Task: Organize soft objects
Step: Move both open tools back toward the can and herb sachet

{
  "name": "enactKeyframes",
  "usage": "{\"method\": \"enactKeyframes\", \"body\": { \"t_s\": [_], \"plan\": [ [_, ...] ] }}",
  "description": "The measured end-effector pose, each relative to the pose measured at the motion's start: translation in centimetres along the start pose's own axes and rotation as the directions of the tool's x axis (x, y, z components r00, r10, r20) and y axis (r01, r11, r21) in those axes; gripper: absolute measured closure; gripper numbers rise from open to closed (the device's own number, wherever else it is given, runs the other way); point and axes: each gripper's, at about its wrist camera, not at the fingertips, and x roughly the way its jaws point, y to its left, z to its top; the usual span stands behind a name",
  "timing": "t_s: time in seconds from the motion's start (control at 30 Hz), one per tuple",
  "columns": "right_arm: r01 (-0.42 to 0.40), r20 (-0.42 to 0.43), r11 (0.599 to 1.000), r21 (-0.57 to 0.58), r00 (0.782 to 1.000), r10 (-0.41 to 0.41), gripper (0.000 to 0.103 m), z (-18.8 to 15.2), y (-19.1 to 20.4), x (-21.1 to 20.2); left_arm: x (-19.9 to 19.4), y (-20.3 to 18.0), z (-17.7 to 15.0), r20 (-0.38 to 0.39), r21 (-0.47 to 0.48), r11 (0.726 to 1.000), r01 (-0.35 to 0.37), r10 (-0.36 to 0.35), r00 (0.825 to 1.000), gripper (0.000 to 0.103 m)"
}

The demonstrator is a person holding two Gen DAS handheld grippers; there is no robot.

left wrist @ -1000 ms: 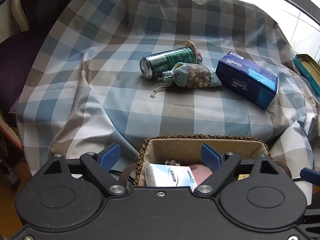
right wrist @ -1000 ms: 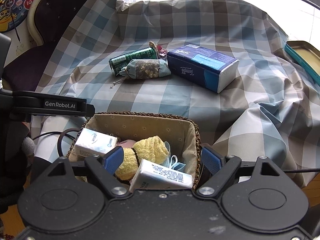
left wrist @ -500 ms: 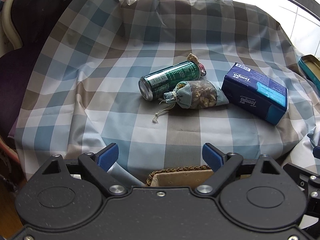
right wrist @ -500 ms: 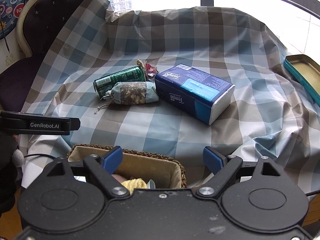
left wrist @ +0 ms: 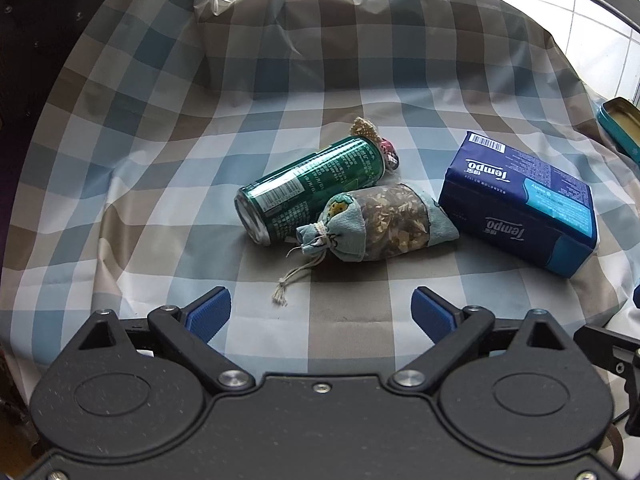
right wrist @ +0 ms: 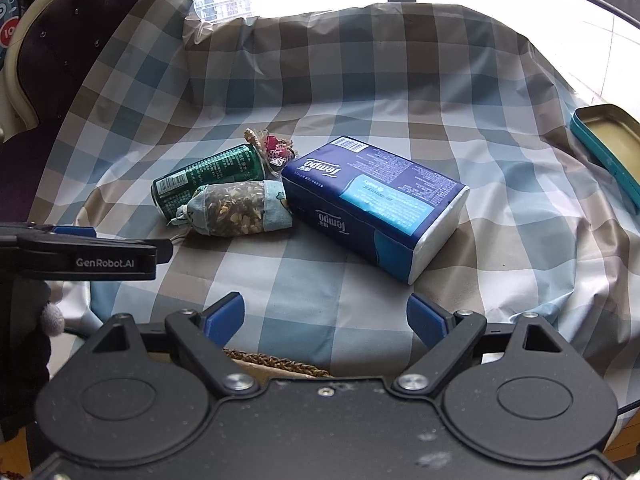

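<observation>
A blue cloth sachet (left wrist: 380, 226) with a mesh window of dried bits lies on the checked cloth (left wrist: 280, 92), its drawstring trailing toward me. It leans against a green can (left wrist: 308, 188) lying on its side. A small pink-and-tan pouch (left wrist: 376, 140) peeks out behind the can. A dark blue tissue pack (left wrist: 520, 208) lies to the right. My left gripper (left wrist: 320, 312) hovers short of the sachet, jaws opening, nothing between them. My right gripper (right wrist: 325, 316) is open and empty, short of the tissue pack (right wrist: 376, 204) and sachet (right wrist: 236, 214).
The woven basket's rim (right wrist: 276, 360) shows just under the right gripper. A teal tin (right wrist: 608, 148) sits at the right edge of the cloth. A dark padded chair (right wrist: 60, 40) stands at the left. The left tool's black body (right wrist: 100, 260) crosses the right view's left side.
Both grippers have moved forward over the cloth, so the basket has slid out under them and the can, sachet and tissue pack look nearer. The left jaws have spread wider.
</observation>
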Motion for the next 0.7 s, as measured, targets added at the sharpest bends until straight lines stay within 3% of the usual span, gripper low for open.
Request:
{"method": "enactKeyframes", "body": {
  "t_s": [0.37,0.7],
  "plan": [
    [0.023,0.018,1.0,-0.006,1.0,-0.023,0.014,4.5,0.3,2.9,4.6,-1.4,-0.6,-0.03,0.047,0.999,0.019,-0.018,0.999,0.009],
    [-0.024,0.044,0.998,0.049,0.999,0.022,0.006,14.4,0.6,8.9,6.5,-1.0,-0.7,-0.074,0.008,0.998,0.056,-0.055,0.996,0.006]
  ]
}}
